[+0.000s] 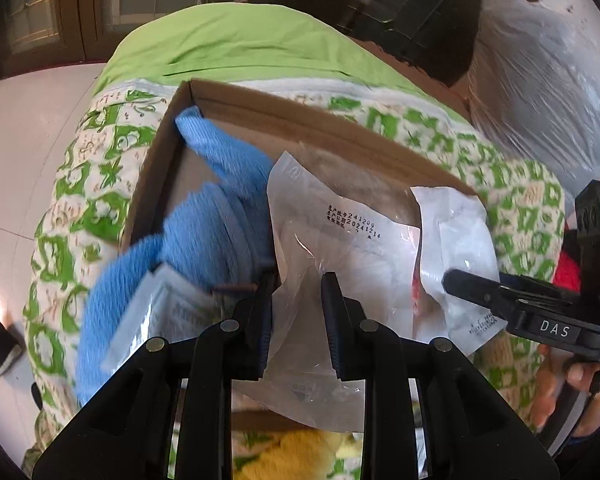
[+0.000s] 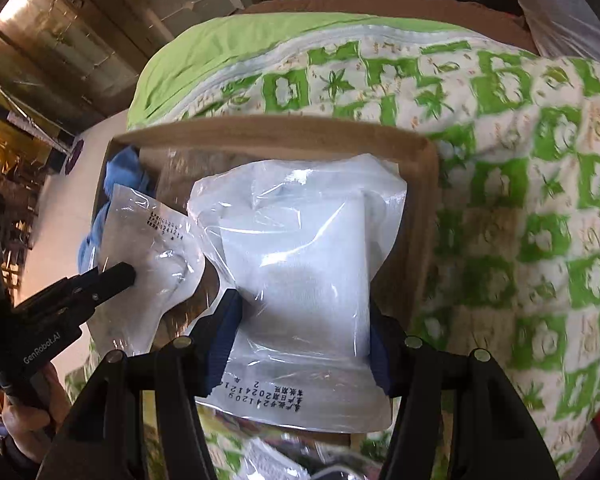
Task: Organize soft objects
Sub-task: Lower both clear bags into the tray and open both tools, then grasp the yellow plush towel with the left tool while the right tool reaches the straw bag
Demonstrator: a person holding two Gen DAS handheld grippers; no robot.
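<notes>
An open cardboard box [image 1: 300, 116] [image 2: 280, 132] lies on a green-and-white quilt. A blue fluffy towel [image 1: 204, 240] [image 2: 124, 168] hangs over its left side. My left gripper [image 1: 296, 280] [image 2: 128, 272] is shut on a clear plastic packet [image 1: 340, 220] [image 2: 148, 232] printed with date numbers, held over the box. To its right, my right gripper [image 2: 304, 312] [image 1: 452, 280] is shut on a wider clear packet [image 2: 300, 232] [image 1: 460, 232] with white folded material inside, also over the box. Both packets hide most of the box floor.
The quilt [image 1: 100, 184] [image 2: 540, 200] surrounds the box. Another flat packet [image 1: 160, 308] rests on the towel. A yellow soft thing [image 1: 300, 452] lies near me, a stuffed clear plastic bag [image 1: 540, 80] sits at the far right, and a black shoe [image 1: 0, 344] is on the white floor.
</notes>
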